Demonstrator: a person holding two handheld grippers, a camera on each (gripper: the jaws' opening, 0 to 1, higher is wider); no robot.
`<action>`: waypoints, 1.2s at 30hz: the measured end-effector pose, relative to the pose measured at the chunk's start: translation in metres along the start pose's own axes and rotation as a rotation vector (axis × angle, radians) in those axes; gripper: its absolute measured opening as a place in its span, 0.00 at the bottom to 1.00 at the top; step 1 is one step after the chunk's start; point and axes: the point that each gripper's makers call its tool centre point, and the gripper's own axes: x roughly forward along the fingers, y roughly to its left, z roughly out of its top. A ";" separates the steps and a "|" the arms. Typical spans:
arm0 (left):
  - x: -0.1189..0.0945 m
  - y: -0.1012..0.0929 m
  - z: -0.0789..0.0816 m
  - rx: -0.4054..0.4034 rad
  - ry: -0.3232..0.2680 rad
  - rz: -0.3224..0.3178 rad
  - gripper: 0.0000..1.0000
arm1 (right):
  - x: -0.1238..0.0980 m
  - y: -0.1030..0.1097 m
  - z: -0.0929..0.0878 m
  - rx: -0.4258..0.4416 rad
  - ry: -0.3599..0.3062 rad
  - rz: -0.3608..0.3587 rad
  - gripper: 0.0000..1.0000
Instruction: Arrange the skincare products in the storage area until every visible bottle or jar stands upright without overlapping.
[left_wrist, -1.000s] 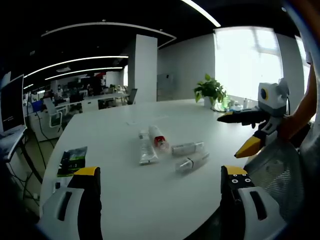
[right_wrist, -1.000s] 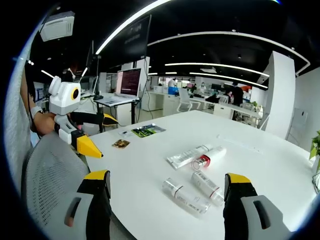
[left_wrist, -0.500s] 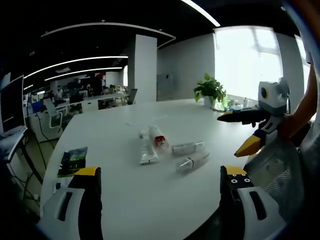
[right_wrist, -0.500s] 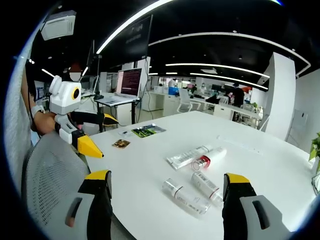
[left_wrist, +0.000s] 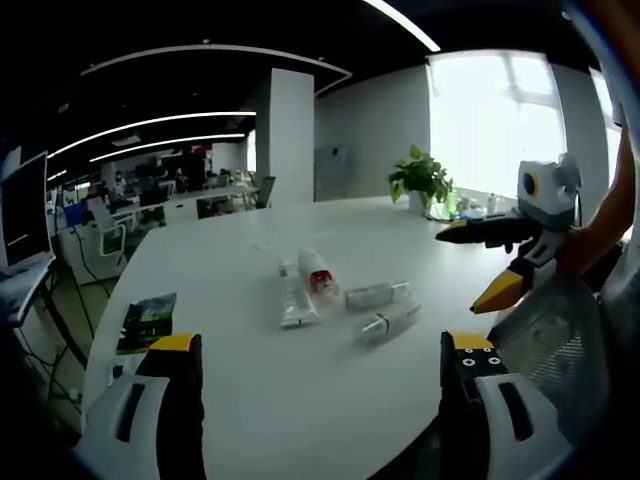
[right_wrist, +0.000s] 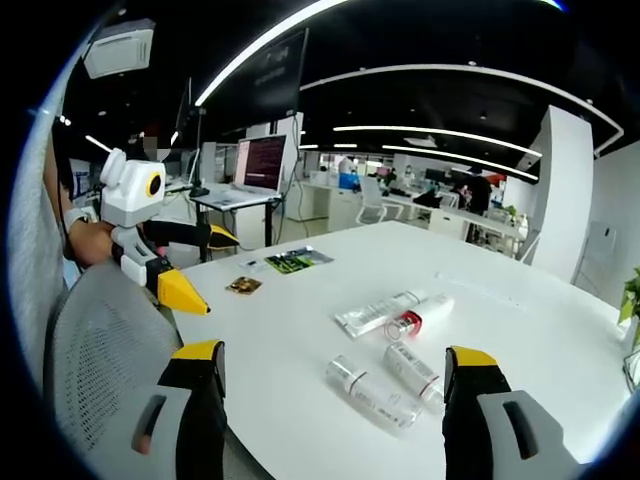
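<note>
Nothing has moved; four tubes (left_wrist: 340, 297) lie flat, labels unreadable, both tongs (left_wrist: 318, 400) (right_wrist: 330, 400) apart.

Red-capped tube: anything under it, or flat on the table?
The red-capped tube lies flat on the white table, beside a clear sachet. Its underside is hidden; nothing shows beneath it.

1. An open-plan office with a dark ceiling crossed by long curved light strips (left_wrist: 150, 122).
2. A large white round table (left_wrist: 300, 370) fills the foreground.
3. A bright window (left_wrist: 490, 120) lights the far wall, a potted plant (left_wrist: 420, 182) before it.
4. A white square pillar (left_wrist: 292, 135) stands behind.
5. Desks with monitors (right_wrist: 260, 163) line the background; a grey mesh chair (right_wrist: 95, 350) sits near.
</note>
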 end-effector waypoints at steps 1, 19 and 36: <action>0.000 0.000 0.000 -0.001 -0.001 0.000 0.94 | 0.000 0.000 0.000 0.000 0.001 -0.001 0.90; -0.001 0.009 -0.002 0.014 0.011 0.041 0.92 | 0.021 -0.047 0.093 -0.261 -0.062 0.031 0.78; -0.003 0.018 -0.001 0.026 0.001 0.086 0.91 | 0.063 -0.084 0.263 -0.561 -0.122 0.134 0.73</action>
